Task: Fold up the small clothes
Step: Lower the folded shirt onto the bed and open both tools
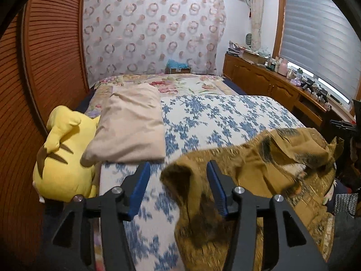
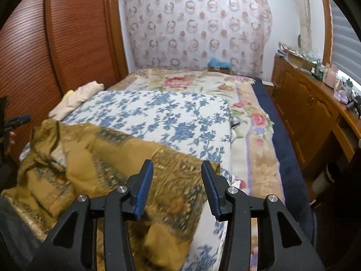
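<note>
We see the mustard-brown patterned garment (image 1: 266,164) lying crumpled across the near end of the bed, on top of a white quilt printed with blue flowers (image 1: 216,122). In the right wrist view the same garment (image 2: 108,164) spreads from the left edge toward the middle, with one fold bunched up at its far left corner.

Our left gripper (image 1: 178,169) hangs just above the garment's left end, its jaws apart; a rumpled corner of the cloth rises between the blue pads, but the cloth there is blurred and we cannot tell whether it brushes the right pad or merely sits close to it. Nothing is pinched.

Our right gripper (image 2: 177,167) hovers over the garment's right portion, jaws likewise apart, with flat cloth showing in the gap and neither pad pressing on it.

Further out, a beige pillow (image 1: 130,126) rests on the quilt's far left side, and a yellow plush toy (image 1: 65,155) lies beside it against the slatted wooden wardrobe door (image 1: 54,52). Under the quilt is a floral bedspread with pink roses (image 2: 180,81). A wooden sideboard (image 2: 302,113) cluttered with small items runs along the right wall beneath a window blind (image 1: 315,33).
</note>
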The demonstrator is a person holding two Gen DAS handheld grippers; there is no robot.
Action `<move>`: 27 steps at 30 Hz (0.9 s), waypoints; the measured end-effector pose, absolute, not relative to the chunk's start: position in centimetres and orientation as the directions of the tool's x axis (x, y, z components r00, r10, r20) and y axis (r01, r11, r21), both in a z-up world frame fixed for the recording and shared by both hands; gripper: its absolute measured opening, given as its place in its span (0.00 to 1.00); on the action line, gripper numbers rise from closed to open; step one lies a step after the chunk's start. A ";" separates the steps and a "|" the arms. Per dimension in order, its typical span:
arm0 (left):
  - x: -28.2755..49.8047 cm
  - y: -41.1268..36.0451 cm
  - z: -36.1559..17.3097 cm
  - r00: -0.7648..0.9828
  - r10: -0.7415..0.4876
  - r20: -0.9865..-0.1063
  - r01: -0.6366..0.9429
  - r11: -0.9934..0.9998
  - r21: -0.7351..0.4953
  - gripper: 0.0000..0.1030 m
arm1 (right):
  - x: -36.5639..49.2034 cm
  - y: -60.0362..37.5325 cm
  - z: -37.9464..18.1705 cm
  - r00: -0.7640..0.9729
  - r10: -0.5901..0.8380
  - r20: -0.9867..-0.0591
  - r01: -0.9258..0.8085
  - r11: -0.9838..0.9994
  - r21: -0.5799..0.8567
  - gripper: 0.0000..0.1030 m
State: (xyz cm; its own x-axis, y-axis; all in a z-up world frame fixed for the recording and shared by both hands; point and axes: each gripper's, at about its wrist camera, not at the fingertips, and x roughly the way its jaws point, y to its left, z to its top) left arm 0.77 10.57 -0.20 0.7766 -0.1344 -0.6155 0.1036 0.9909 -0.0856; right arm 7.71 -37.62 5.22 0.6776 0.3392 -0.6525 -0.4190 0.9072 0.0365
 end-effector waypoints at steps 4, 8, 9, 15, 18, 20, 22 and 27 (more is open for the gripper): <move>3.8 10.5 -0.7 0.759 -0.143 -0.636 0.111 0.990 -0.090 0.50 | 9.9 -37.4 4.3 0.666 0.330 -0.669 -0.421 0.907 0.028 0.44; 6.1 10.3 -1.9 0.730 -0.143 -0.669 0.106 0.990 -0.096 0.49 | 12.1 -37.1 2.8 0.647 0.321 -0.692 -0.413 0.910 0.036 0.44; 6.5 10.2 -2.3 0.721 -0.143 -0.678 0.107 0.990 -0.095 0.49 | 12.7 -37.0 2.4 0.642 0.313 -0.700 -0.406 0.913 0.036 0.44; 7.1 9.8 -4.9 0.664 -0.138 -0.735 0.106 0.990 -0.090 0.50 | 14.3 -37.1 0.7 0.625 0.275 -0.730 -0.378 0.925 0.025 0.44; 7.0 9.9 -6.4 0.635 -0.127 -0.762 0.089 0.992 -0.091 0.50 | 14.4 -37.0 -0.1 0.611 0.254 -0.750 -0.374 0.927 0.010 0.48; 6.8 10.0 -7.0 0.625 -0.129 -0.770 0.083 0.992 -0.099 0.50 | 14.4 -36.8 -0.7 0.603 0.238 -0.761 -0.372 0.928 -0.005 0.51; 6.7 9.9 -7.2 0.626 -0.131 -0.768 0.081 0.991 -0.103 0.50 | 14.4 -36.9 -1.3 0.597 0.225 -0.770 -0.365 0.931 -0.011 0.54; 6.5 10.0 -7.5 0.632 -0.137 -0.763 0.078 0.990 -0.114 0.50 | 14.6 -37.3 -2.3 0.592 0.201 -0.781 -0.338 0.941 -0.014 0.60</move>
